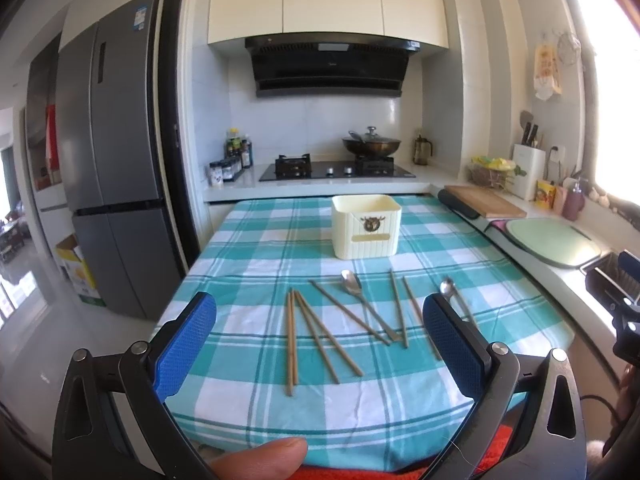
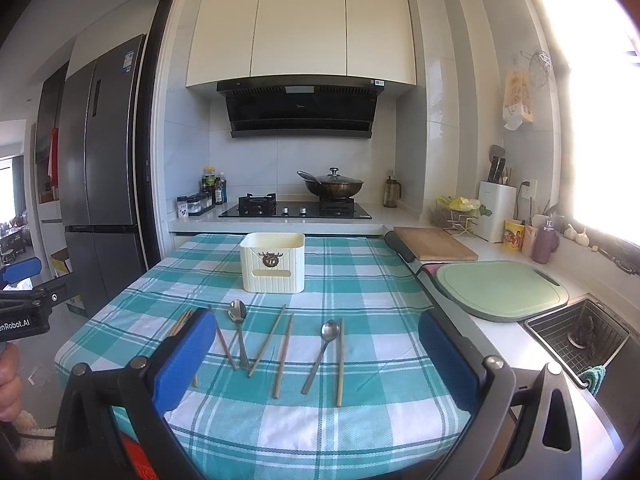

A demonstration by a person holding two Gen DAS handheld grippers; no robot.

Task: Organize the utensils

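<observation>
Nearest the cameras, the left hand-held gripper (image 1: 320, 356) is held spread wide over the front edge of the bench (image 1: 248, 408), with nothing between its blue pads (image 1: 184, 344). The right hand-held gripper (image 2: 316, 360) is likewise fully parted and empty. No utensil has been lifted, so the task is judged to be at its start, with the first pick to be chosen.

Just beyond the pads, the chopsticks (image 1: 292, 340) are spread loose on the checked cloth, some paired side by side, others crossed. One spoon (image 1: 352, 284) lies among them with its handle over a crossed stick; a second spoon (image 2: 329, 332) lies to the right, close beside a single chopstick (image 2: 340, 360).

A free-lying piece should be taken first; the parallel pair at the left looks easiest, since nothing lies across it. The pads are best brought down across the sticks near mid-length, so that the load hangs level. Thin sticks flat on cloth may be pinched together with the fabric, so a low, square approach is advised.

Farther back, well apart from the utensils, the cream holder box (image 1: 366, 226) stands upright with its top open; pieces are presumably to be dropped in there, tipped upright.
</observation>
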